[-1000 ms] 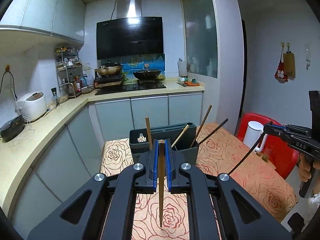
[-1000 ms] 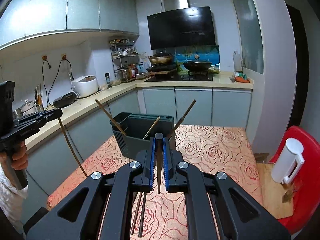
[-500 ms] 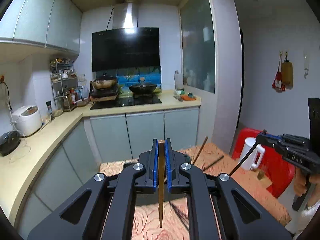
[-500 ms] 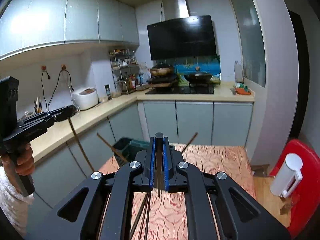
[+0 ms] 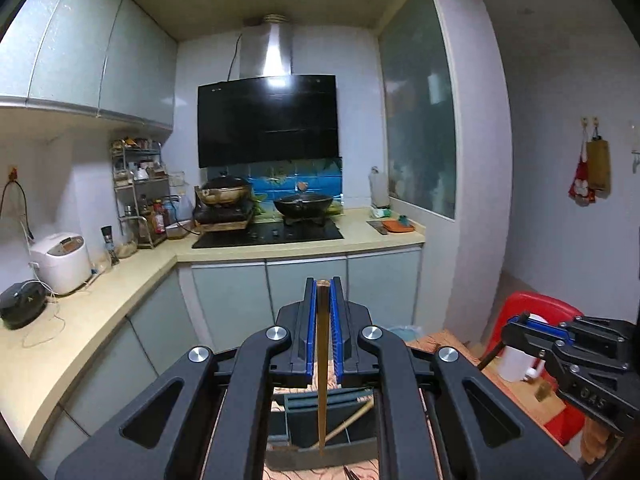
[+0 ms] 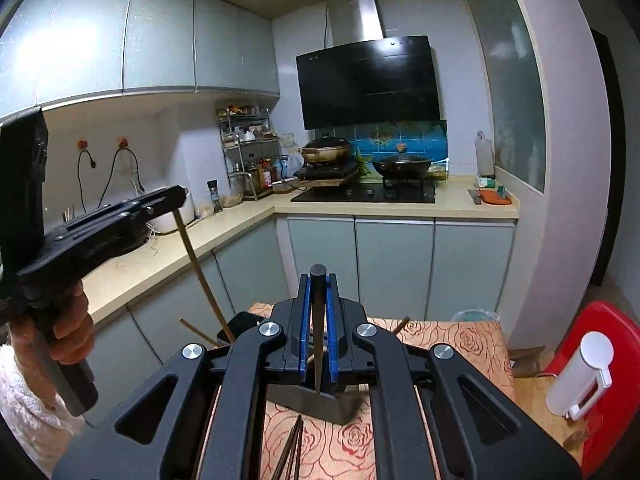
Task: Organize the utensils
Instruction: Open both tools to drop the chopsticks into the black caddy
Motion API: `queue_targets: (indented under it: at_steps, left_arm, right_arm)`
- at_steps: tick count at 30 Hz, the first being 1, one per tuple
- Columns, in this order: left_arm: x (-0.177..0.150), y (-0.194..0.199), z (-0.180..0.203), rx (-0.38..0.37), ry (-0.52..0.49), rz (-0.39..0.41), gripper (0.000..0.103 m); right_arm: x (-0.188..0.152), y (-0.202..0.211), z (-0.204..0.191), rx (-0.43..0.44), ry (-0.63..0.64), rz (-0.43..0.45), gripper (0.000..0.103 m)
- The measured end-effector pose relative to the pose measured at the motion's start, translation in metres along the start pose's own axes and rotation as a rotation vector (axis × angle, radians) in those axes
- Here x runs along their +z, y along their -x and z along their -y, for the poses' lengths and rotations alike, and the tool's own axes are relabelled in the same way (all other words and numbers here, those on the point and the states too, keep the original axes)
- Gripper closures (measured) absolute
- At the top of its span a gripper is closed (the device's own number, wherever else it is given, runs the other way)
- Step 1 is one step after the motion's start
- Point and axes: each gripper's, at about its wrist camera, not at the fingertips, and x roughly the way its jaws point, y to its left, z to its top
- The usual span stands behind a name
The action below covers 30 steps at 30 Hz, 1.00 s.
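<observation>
A light wooden chopstick (image 5: pixel 322 364) hangs pinched in the closed left claw (image 5: pixel 323 284), a dark chopstick (image 6: pixel 318 332) likewise in the closed right claw (image 6: pixel 318 276). Both hover above the grey utensil holder (image 6: pixel 320 402) on the rose-patterned worktop (image 6: pixel 460 340), apparently poised for slotting in.

The kitchen has white walls (image 5: pixel 560 100) and shiny pale cupboards (image 5: pixel 72 52) up high, with more grey-green cupboard doors (image 6: pixel 394 264) under a long cream counter (image 5: pixel 100 300) that bends round the corner. A big black hood (image 5: pixel 268 120) hangs over the black stove (image 5: pixel 268 236) with two pans on it, and blue tiles (image 6: pixel 400 136) sit behind. A white rice cooker (image 5: pixel 62 262) stands on the counter, and a red chair (image 6: pixel 612 344) is on the right.
</observation>
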Motion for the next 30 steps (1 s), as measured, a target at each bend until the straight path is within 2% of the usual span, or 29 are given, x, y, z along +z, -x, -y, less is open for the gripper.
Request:
queue_targets:
  at_steps: [6, 12, 20, 26, 28, 29, 30]
  left_arm:
    - [-0.005, -0.031, 0.0, 0.046, 0.039, -0.013, 0.097]
    - [-0.025, -0.064, -0.002, 0.059, 0.06, -0.08, 0.097]
    - [-0.057, -0.084, -0.008, 0.07, 0.06, -0.159, 0.097]
    - [-0.06, -0.087, -0.014, 0.08, 0.072, -0.181, 0.096]
    - [-0.06, -0.086, -0.016, 0.072, 0.079, -0.19, 0.09]
    - [-0.06, -0.084, -0.018, 0.073, 0.083, -0.189, 0.078]
    - [-0.059, -0.083, -0.02, 0.078, 0.085, -0.181, 0.069]
  right_arm:
    - [0.009, -0.025, 0.004, -0.004, -0.011, -0.014, 0.095]
    - [0.004, -0.055, 0.002, -0.018, 0.006, -0.074, 0.095]
    - [-0.022, -0.09, 0.001, -0.03, 0.003, -0.174, 0.095]
    - [-0.031, -0.102, 0.002, -0.019, -0.014, -0.215, 0.093]
    - [-0.032, -0.102, 0.001, -0.019, -0.012, -0.217, 0.091]
    - [-0.031, -0.102, 0.001, -0.017, -0.014, -0.217, 0.086]
    - [-0.032, -0.101, 0.0, -0.021, -0.017, -0.211, 0.074]
